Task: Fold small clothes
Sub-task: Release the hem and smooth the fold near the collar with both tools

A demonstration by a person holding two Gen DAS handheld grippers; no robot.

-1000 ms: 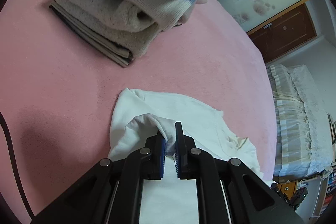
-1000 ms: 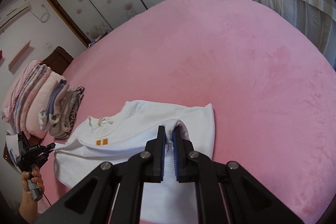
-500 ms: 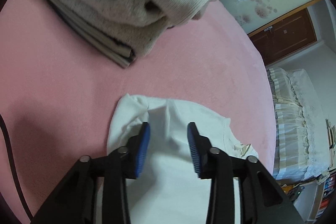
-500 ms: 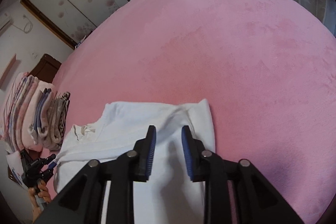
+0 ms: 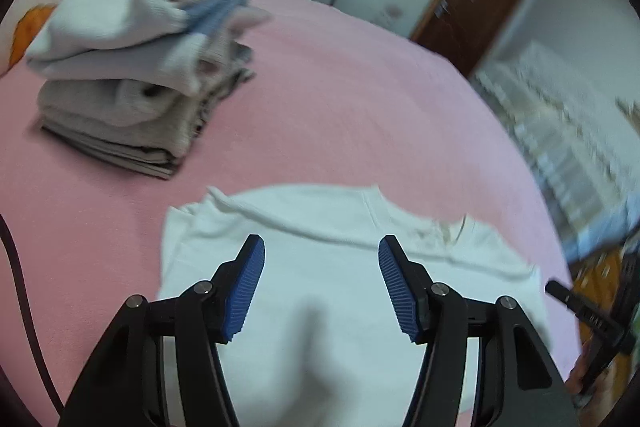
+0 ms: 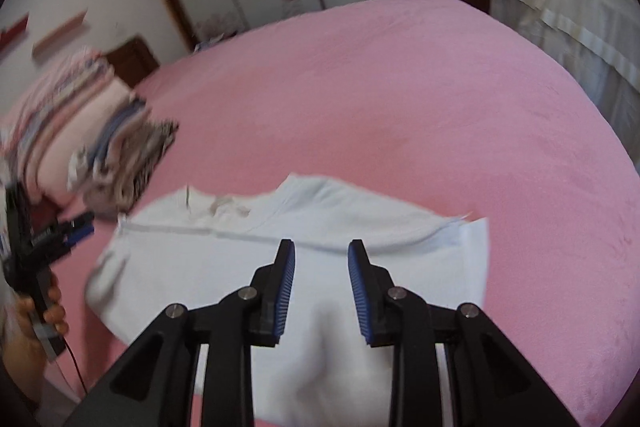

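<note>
On pink plush bedspread (image 6: 440, 99), white cotton shirt (image 5: 340, 291) lies folded flat; left gripper (image 5: 320, 283) and right gripper (image 6: 321, 287) hover, jaws wide, empty, likely for regrasp.

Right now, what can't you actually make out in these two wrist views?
- White garment: its near edge is hidden behind the left gripper in the left wrist view, and behind the right gripper in the right wrist view.
- Neckline: motion blur; label or stain unreadable.
- Folded stack: blurred in both views; item count unclear.
- How many layers the garment has: cannot tell.
</note>
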